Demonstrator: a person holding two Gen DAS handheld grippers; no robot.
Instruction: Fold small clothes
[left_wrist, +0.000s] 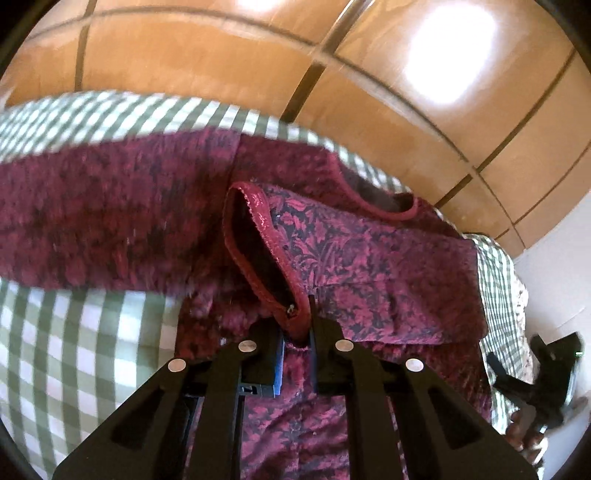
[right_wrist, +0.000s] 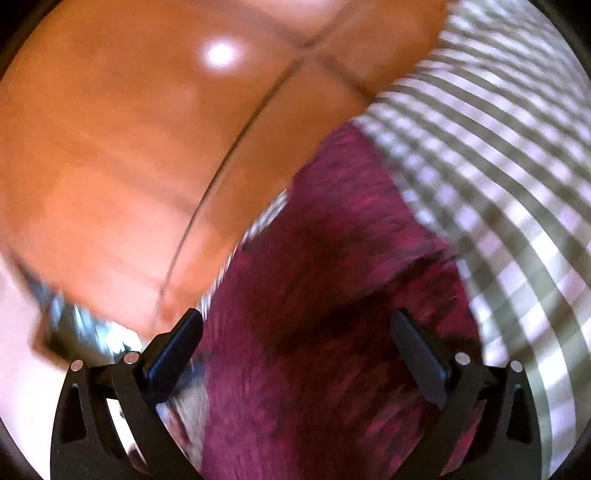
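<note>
A small maroon garment (left_wrist: 369, 251) with a dark leaf print lies on a green-and-white checked cloth (left_wrist: 74, 350). In the left wrist view my left gripper (left_wrist: 297, 332) is shut on the garment's red-trimmed armhole edge (left_wrist: 258, 236), which stands up from the jaws as a loop. The round neckline (left_wrist: 384, 199) shows beyond it. My right gripper (right_wrist: 295, 332) hovers over the same garment (right_wrist: 332, 295) with its jaws wide open and nothing between them; that view is blurred. The right gripper also appears at the far right of the left view (left_wrist: 532, 373), held by a hand.
The checked cloth (right_wrist: 517, 184) covers the work surface and ends at an edge. Beyond it is glossy brown panelling (left_wrist: 258, 66) with dark seams and bright light reflections. A pale wall (left_wrist: 554, 266) stands at the right.
</note>
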